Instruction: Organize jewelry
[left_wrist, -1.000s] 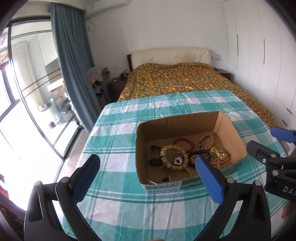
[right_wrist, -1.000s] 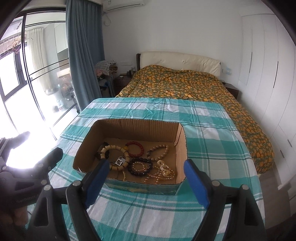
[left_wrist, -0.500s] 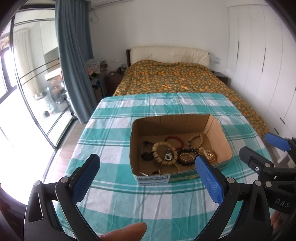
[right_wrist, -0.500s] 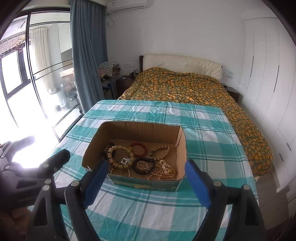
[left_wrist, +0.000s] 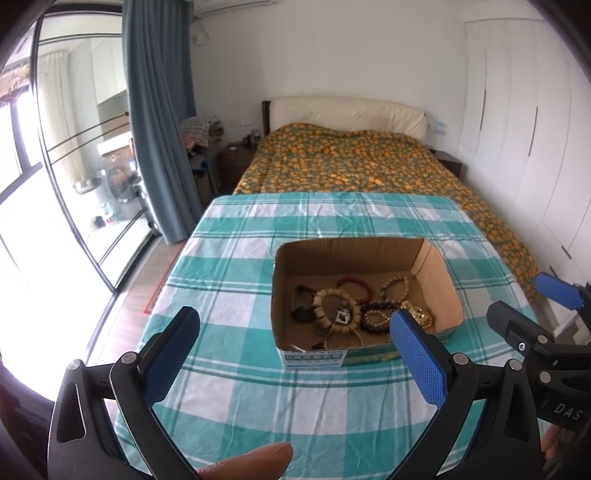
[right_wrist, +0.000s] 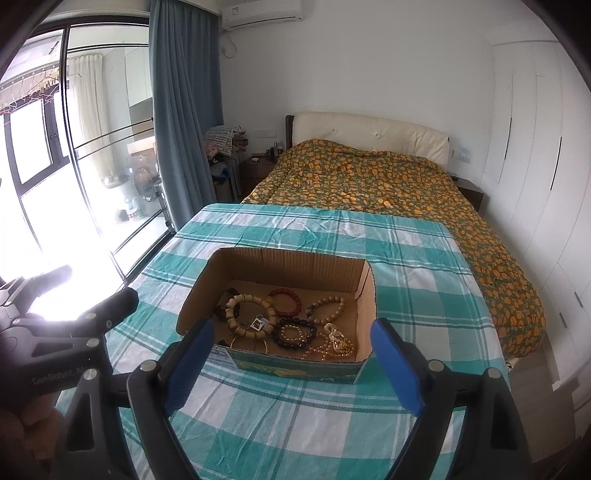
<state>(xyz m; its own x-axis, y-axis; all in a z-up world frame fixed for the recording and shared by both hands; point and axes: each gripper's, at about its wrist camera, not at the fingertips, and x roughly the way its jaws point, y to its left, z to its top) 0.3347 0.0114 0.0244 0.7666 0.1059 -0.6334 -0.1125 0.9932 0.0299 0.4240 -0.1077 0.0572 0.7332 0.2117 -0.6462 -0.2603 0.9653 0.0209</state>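
All jewelry (right_wrist: 284, 323) lies inside cardboard box (left_wrist: 364, 356) on desk (left_wrist: 236, 258); both grippers' fingers (right_wrist: 395, 365) wide apart, empty, short of box; fits sorted or pre-sort.

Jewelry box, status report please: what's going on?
Both tools open, empty: left, right. Bracelets lie heaped in cardboard box. Nothing in the way.

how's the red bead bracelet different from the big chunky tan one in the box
The red bead bracelet is a smaller ring of glossy round beads; the chunky tan bracelet is a wider ring of pale, bone-shaped pieces.

The tan one carries a small square charm; the red one shows none.

The red one lies nearer the far wall of the cardboard box, the tan one toward its left side.

Both lie flat on the box floor, held by neither gripper.
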